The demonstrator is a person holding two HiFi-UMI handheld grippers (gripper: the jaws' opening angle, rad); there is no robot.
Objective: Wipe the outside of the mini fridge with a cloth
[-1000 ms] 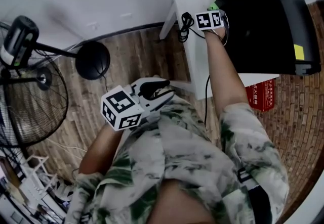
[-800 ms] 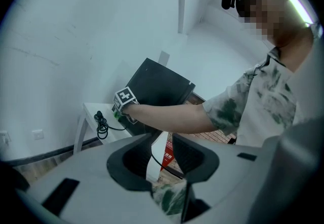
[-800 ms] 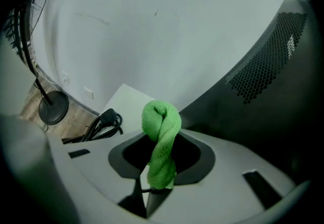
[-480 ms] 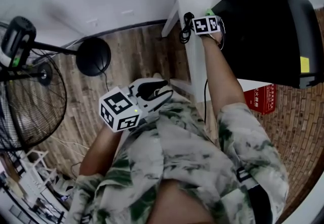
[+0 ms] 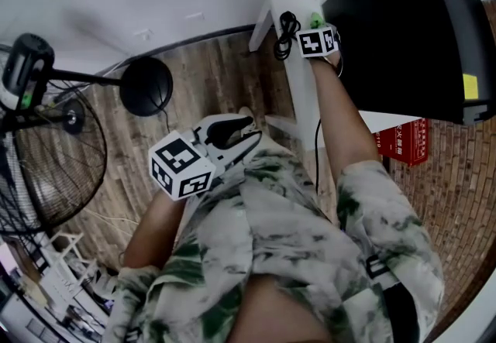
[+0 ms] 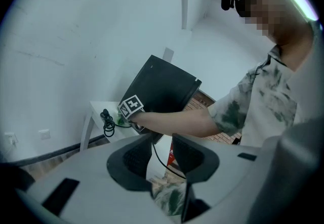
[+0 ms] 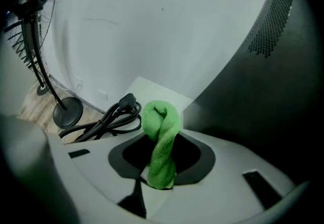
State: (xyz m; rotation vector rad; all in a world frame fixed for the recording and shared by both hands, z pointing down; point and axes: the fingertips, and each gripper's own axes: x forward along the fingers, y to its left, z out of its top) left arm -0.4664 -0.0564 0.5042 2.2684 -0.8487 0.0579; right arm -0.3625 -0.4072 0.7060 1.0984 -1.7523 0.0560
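Note:
The black mini fridge (image 5: 418, 32) stands on a small white table (image 5: 306, 109) at the upper right of the head view. My right gripper (image 5: 318, 41) is at the fridge's left side, shut on a twisted green cloth (image 7: 161, 127) that sticks up between its jaws. In the right gripper view the gripper (image 7: 162, 154) has the fridge's dark wall (image 7: 273, 81) close on the right. My left gripper (image 5: 246, 138) is held near the person's torso, away from the fridge. Its jaws (image 6: 162, 160) stand slightly apart with nothing between them.
A coiled black power cord (image 7: 109, 119) lies on the table beside the fridge. A floor fan (image 5: 39, 140) and its round black base (image 5: 146, 86) stand on the wooden floor at the left. A red box (image 5: 407, 144) sits below the table. A white wall runs behind.
My right gripper with the cloth has shifted slightly along the fridge's left side. The left gripper has barely moved.

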